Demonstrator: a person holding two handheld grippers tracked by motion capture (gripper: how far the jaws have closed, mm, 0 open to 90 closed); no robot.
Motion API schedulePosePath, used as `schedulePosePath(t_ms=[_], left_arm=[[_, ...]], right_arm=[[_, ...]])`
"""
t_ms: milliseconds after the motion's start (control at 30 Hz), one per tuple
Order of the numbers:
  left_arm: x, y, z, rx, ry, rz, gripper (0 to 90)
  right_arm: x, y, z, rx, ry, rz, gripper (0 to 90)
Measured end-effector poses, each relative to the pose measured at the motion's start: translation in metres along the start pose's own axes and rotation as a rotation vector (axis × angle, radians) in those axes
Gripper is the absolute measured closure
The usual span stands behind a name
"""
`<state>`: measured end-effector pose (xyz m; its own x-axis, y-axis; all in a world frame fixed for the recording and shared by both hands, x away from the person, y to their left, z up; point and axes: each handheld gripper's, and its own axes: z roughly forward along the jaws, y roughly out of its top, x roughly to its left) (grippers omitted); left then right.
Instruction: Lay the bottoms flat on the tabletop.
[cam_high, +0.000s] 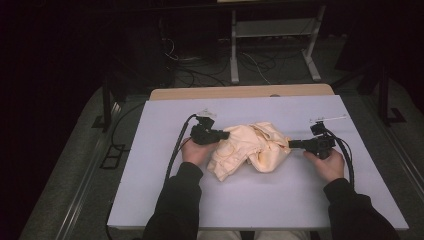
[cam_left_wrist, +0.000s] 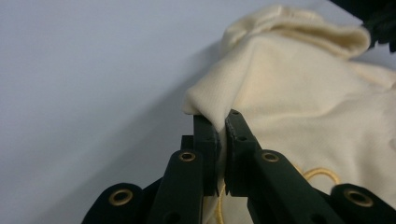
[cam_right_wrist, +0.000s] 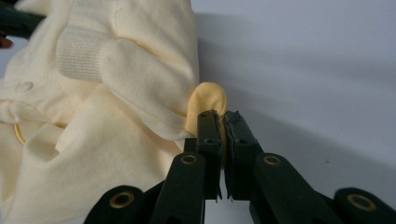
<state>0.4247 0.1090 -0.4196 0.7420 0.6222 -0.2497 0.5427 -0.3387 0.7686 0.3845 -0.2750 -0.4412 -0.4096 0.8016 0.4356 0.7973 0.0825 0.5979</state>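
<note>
The crumpled cream garment (cam_high: 250, 150) lies mid-surface (cam_high: 165, 130) between the 2 tools, its long axis running hand to hand, with the left hand-held gripper (cam_left_wrist: 222, 122) and right hand-held gripper (cam_right_wrist: 219, 123) each clamped on opposite edges.

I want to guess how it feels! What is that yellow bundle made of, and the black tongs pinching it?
The yellow garment looks like soft knitted cotton, matte: a fine weave shows, with a ribbed cuff and a snap button. The left tongs and right tongs look like hard black plastic, dull finish, with brass-coloured rivets; it could be painted metal.
</note>
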Motion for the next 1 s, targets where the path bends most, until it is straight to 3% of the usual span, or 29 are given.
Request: schedulePosePath(t_ms=[67,267,400,500,633,700,800,1000], left_arm=[[-0.002,0.003,-0.009,-0.021,0.010,-0.001,84.5],[-0.005,0.012,-0.038,-0.016,0.049,0.043,84.6],[-0.010,0.025,-0.058,-0.029,0.083,0.056,84.7],[-0.013,0.032,-0.068,-0.048,0.089,0.068,84.7],[-0.012,0.036,-0.076,-0.067,0.119,0.044,84.8],[-0.011,0.036,-0.082,-0.089,0.109,0.024,84.8],[-0.013,0.033,-0.087,-0.090,0.093,0.027,84.8],[-0.022,0.012,-0.085,-0.065,0.039,0.027,84.7]], right_arm=[[0.002,0.000,0.001,0.005,-0.003,-0.007,84.9],[0.007,0.009,-0.009,-0.024,-0.010,-0.024,85.0],[0.001,0.021,-0.024,-0.083,0.051,0.028,85.1],[-0.002,0.033,-0.032,-0.097,0.037,0.037,85.2],[-0.005,0.049,-0.042,-0.098,-0.013,0.041,85.3],[-0.006,0.056,-0.047,-0.103,-0.029,0.048,85.3],[-0.008,0.058,-0.050,-0.103,-0.046,0.045,85.3],[-0.021,0.042,-0.034,-0.066,-0.066,0.064,85.2]])
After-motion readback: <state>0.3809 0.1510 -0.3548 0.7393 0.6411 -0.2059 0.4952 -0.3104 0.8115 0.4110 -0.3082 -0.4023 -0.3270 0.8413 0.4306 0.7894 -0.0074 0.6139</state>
